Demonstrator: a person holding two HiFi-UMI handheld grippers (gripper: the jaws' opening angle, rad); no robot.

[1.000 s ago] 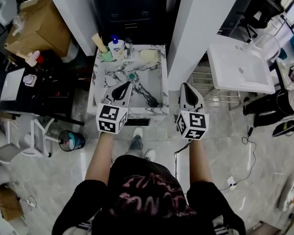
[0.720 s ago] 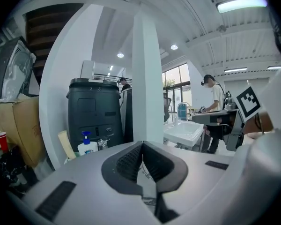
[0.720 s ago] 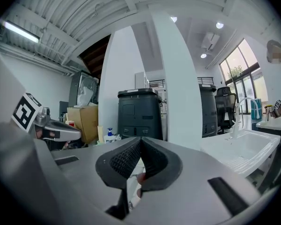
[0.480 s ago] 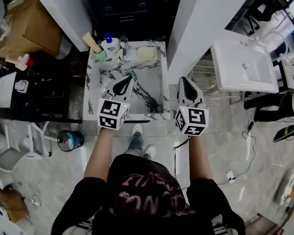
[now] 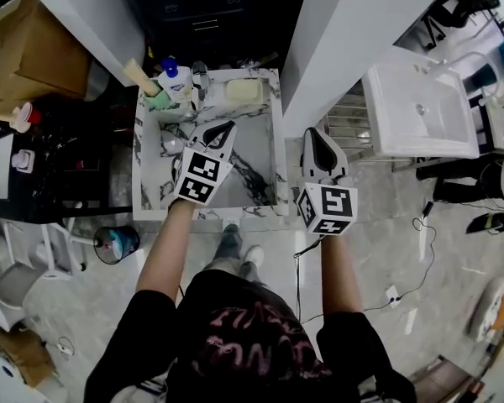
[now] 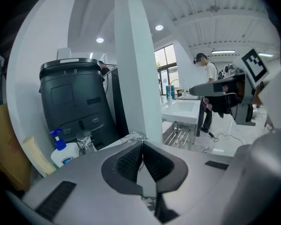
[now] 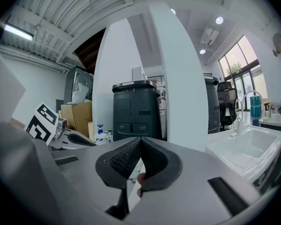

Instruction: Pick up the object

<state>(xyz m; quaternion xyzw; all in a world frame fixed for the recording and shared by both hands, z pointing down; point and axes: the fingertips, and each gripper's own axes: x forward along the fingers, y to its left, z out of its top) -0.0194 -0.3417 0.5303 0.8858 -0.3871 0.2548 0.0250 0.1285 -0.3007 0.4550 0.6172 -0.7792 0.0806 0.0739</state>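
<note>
Head view looks steeply down on a marbled sink surface (image 5: 279, 154) with a sunken basin; the left gripper (image 5: 227, 128) hangs over the basin, pointing toward its back rim, and the right gripper (image 5: 313, 133) is held just off the surface's right edge, over the floor. Left gripper view shows its fingers (image 6: 131, 161) closed, the ribbed pads meeting at the tips with nothing between them and touching nothing. Right gripper view shows the same of the right gripper (image 7: 140, 143): fingers (image 7: 126, 158) drawn together at the tips, gripping nothing. A small pale rounded shape shows through the gap lower down, and what it is cannot be told. Along the back rim stand a white pump bottle (image 5: 175, 78) with a blue head, a metal tap (image 5: 200, 77) just beside it, a pale yellow block (image 5: 244, 91) to the right and a beige tube (image 5: 140, 76) leaning at the left corner. Which of these is to be picked up cannot be told; all sit ahead of the left gripper, apart from both sets of fingers. A white washbasin (image 5: 416, 112) lies well to the right.
</note>
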